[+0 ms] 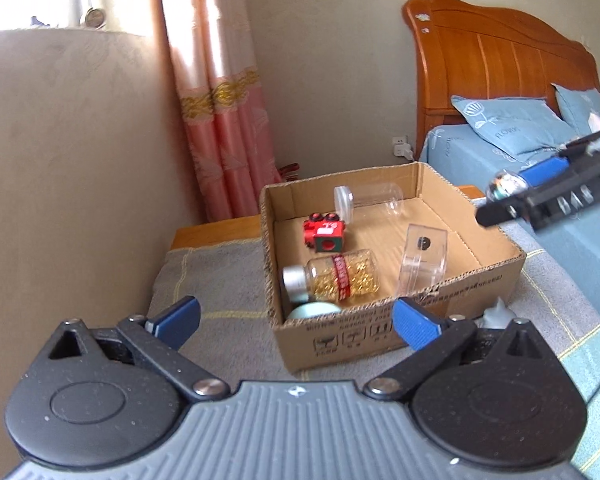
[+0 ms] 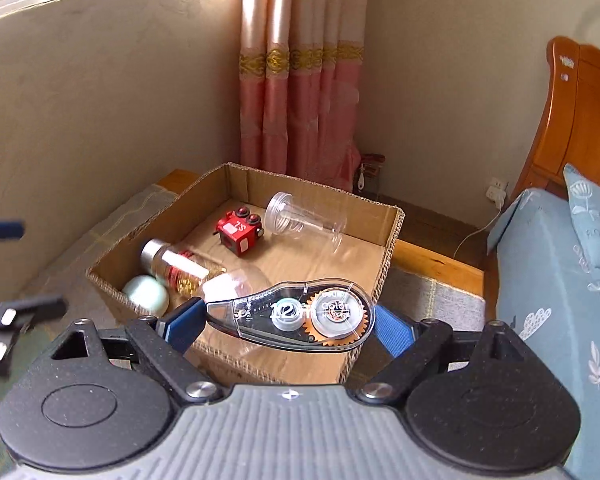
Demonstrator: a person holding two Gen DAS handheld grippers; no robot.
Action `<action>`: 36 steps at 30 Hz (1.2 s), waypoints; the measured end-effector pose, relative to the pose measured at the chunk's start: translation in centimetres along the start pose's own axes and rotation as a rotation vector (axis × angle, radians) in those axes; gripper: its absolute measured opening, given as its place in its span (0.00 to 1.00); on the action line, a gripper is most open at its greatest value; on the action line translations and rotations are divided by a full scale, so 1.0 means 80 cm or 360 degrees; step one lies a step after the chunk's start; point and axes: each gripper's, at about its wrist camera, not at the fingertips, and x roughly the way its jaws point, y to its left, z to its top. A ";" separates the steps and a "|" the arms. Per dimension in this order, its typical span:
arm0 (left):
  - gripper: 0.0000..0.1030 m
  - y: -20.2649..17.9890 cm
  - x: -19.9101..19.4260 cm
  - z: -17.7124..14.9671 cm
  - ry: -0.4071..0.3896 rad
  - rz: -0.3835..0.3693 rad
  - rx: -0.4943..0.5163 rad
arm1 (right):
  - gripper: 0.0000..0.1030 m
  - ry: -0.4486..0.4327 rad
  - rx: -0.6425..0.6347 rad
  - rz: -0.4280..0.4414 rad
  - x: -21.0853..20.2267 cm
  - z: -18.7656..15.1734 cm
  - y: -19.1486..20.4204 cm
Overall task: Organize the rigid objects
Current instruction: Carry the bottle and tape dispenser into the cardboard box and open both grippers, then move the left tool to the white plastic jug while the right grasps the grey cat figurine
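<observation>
Correction tape (image 2: pixel 300 314) clamped lengthwise between right fingers (image 2: pixel 392 330), above cardboard box (image 2: pixel 388 256).

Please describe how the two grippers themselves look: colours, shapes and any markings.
Both look alike: the left gripper and right gripper have blue ribbed fingers on black linkage arms with silver rivets, round black side housings, and a grey ribbed centre plate bearing a small white mark. No cables visible.

Sitting in one cardboard box (image 1: pixel 452 300): two clear jars (image 1: pixel 370 199), one gold-filled bottle (image 1: pixel 336 278), one red toy (image 1: pixel 324 234), one pale green ball (image 2: pixel 146 294); one correction-tape dispenser (image 2: pixel 300 314) being gripped above.
</observation>
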 end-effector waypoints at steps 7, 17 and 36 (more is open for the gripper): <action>0.99 0.023 -0.005 -0.028 0.0076 0.0107 -0.0146 | 0.90 0.0122 0.0135 -0.0037 0.057 0.047 -0.007; 0.99 0.046 -0.011 -0.044 0.0091 0.0130 -0.0242 | 0.97 0.0242 0.0182 -0.0140 0.125 0.062 -0.005; 0.99 0.034 -0.016 -0.054 0.0132 0.0067 -0.0234 | 1.00 0.0178 0.0070 -0.0123 0.073 0.009 0.010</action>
